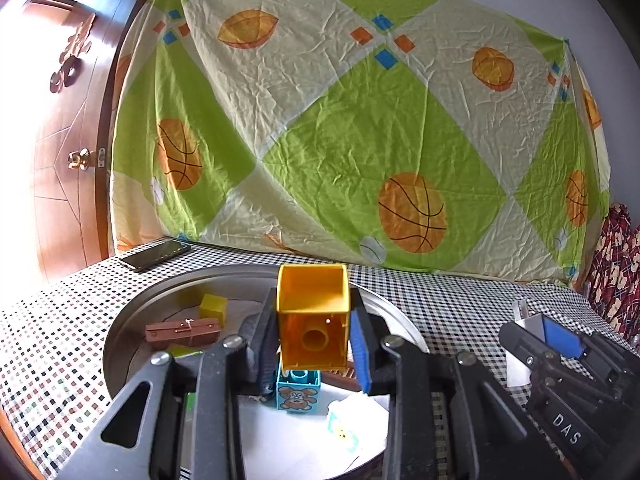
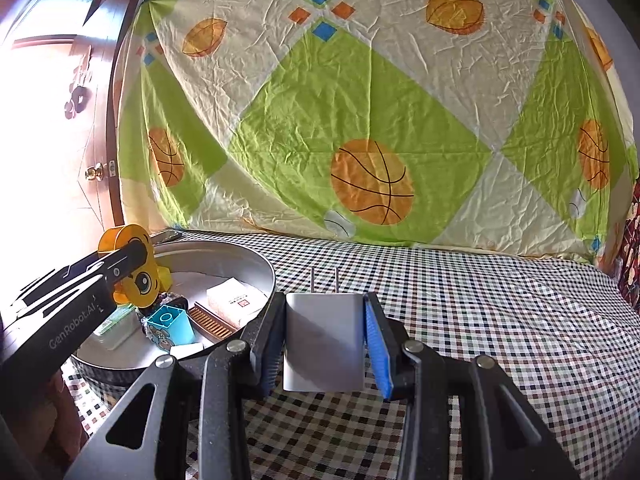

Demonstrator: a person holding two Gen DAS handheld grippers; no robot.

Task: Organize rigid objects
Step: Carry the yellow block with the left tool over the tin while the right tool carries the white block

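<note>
My left gripper [image 1: 314,332] is shut on a yellow toy block [image 1: 312,312] with a round hole, held over the round metal tray [image 1: 120,336]. Below it in the tray stands a blue block with a dog picture [image 1: 297,394]. A brown toy suitcase [image 1: 182,331] and a small yellow cube [image 1: 213,307] lie further left in the tray. My right gripper [image 2: 324,340] is shut on a white plug charger [image 2: 325,340], prongs pointing away, above the checkered cloth to the right of the tray [image 2: 260,268]. The right wrist view also shows the left gripper [image 2: 120,268] with the yellow block [image 2: 138,280].
A dark phone [image 1: 156,255] lies on the checkered tablecloth [image 2: 500,320] behind the tray. A white box [image 2: 236,300], a brown comb-like piece [image 2: 210,324] and white paper lie in the tray. A patterned sheet [image 1: 340,120] hangs behind the table; a wooden door [image 1: 68,140] stands at left.
</note>
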